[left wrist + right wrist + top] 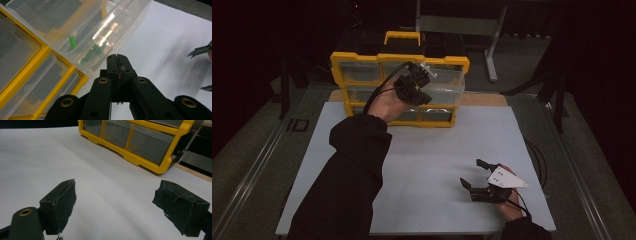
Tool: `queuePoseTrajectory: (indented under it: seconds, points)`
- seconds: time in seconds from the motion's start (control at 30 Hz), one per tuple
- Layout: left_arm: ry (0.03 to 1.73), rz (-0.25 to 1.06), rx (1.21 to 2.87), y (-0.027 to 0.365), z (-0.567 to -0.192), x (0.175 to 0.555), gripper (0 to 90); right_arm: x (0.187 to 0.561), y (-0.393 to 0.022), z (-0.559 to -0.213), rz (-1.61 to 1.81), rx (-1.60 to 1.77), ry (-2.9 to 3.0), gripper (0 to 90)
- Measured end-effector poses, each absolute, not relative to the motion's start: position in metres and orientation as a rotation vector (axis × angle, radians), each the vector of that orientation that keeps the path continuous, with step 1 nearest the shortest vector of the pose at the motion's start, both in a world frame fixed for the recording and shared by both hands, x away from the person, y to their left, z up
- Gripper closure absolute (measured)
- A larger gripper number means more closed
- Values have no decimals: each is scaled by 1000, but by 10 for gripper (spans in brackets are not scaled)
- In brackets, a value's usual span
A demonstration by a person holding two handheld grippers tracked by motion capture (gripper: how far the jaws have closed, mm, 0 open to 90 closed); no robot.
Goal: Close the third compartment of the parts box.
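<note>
A yellow organizer point(339, 62) with clear drawers stands upright at the far edge of the white board point(437, 150). One clear drawer point(449, 90) sticks out of it at the right. In the left gripper view that drawer point(120, 22) holds a few green pieces point(72, 42). My left gripper point(426, 82) is up against the organizer's front, beside the pulled-out drawer. Its jaws are shut tight point(117, 58), and I see nothing between them. My right gripper point(471, 172) rests low on the board's near right, open and empty point(115, 195), facing the organizer point(140, 160).
A grey metal stand point(462, 22) is behind the organizer on the dark floor. A black cable point(537, 160) loops off the board's right edge. A wooden strip point(482, 98) runs along the board's far edge. Bare white board lies between the two grippers.
</note>
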State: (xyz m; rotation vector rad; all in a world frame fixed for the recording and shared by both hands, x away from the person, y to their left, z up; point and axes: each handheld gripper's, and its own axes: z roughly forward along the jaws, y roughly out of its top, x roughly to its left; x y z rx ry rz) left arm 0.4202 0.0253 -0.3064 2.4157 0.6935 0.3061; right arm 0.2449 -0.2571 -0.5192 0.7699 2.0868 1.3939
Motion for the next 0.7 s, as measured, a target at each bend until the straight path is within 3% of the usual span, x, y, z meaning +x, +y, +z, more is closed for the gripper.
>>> queuePoseTrajectory:
  seconds: [0.7]
  points:
    - [676, 323, 2410, 18, -310, 422, 900, 245, -257, -520, 1391, 767, 2092, 153]
